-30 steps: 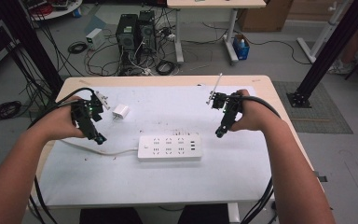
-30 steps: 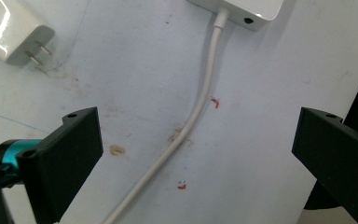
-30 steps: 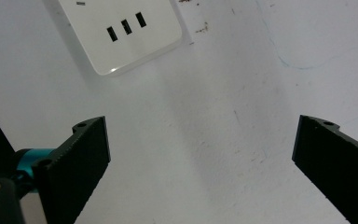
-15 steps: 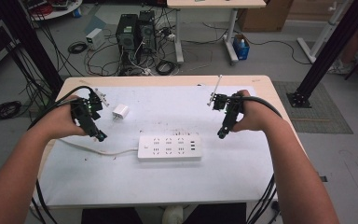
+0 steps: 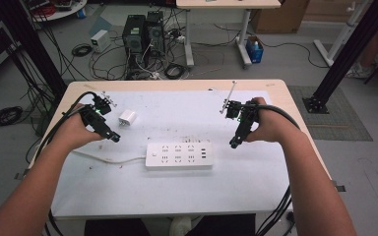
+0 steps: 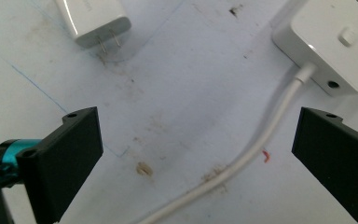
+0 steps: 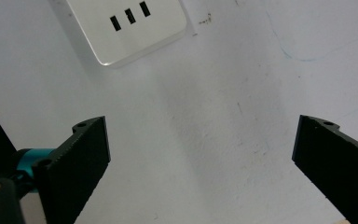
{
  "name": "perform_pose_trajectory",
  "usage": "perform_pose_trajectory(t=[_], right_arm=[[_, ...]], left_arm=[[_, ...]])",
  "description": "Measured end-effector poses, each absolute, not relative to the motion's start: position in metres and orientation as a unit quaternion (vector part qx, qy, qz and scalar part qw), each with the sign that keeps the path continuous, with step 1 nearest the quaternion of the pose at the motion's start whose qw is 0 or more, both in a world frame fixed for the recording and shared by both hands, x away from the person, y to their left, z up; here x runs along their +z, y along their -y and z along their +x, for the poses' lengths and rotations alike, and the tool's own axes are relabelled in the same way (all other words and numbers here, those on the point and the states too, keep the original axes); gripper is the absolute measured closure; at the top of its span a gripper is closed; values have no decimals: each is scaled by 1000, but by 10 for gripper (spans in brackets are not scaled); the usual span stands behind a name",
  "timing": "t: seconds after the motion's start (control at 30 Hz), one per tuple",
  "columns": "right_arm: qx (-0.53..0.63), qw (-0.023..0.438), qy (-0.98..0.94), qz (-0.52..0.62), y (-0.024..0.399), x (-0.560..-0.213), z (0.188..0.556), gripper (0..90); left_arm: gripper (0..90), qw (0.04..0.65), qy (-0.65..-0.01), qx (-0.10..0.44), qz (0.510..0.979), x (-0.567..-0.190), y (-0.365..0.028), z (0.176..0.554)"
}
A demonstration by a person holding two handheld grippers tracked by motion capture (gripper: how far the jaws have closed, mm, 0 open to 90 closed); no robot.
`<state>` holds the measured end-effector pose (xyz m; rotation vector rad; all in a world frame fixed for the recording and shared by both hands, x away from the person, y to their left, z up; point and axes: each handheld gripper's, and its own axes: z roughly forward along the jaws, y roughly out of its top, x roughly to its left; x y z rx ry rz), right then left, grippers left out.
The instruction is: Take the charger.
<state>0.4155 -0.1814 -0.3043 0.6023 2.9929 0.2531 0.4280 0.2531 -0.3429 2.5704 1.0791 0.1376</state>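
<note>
Looks like the approach stage of plugging the charger (image 5: pixel 127 117) into the power strip (image 5: pixel 178 156), nothing grabbed yet. Left gripper (image 5: pixel 113 137) hanging just over the counter (image 5: pixel 177 196) near its left edge, jaws wide apart and empty, pointed down at the bare patch between the charger and the strip's white cord (image 6: pixel 242 158). Charger lying on its side toward the back-left corner, prongs (image 6: pixel 109 42) pointing toward the gripper, well apart from the strip at the middle of the counter. Right gripper (image 5: pixel 233 144) just off the strip's right end, jaws also spread with nothing between them, USB slots (image 7: pixel 129 17) showing up ahead. Probably next: slide left over to the charger, straddle the body and not the prongs, then close. Right maybe pinning the strip down so no sliding during the push.
</note>
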Motion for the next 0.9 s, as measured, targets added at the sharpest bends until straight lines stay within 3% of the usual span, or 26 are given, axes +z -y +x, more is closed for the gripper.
perform_pose_trajectory(t=[0.47,0.6,0.9], right_arm=[[87,43,-975,200,185,-308,412,35],[84,43,-975,203,185,-309,412,35],[90,46,-972,210,185,-304,412,34]], left_arm=[[18,203,-455,79,864,-366,-248,456],[18,233,-500,103,828,-376,-252,471],[18,241,-528,106,808,-401,-251,491]])
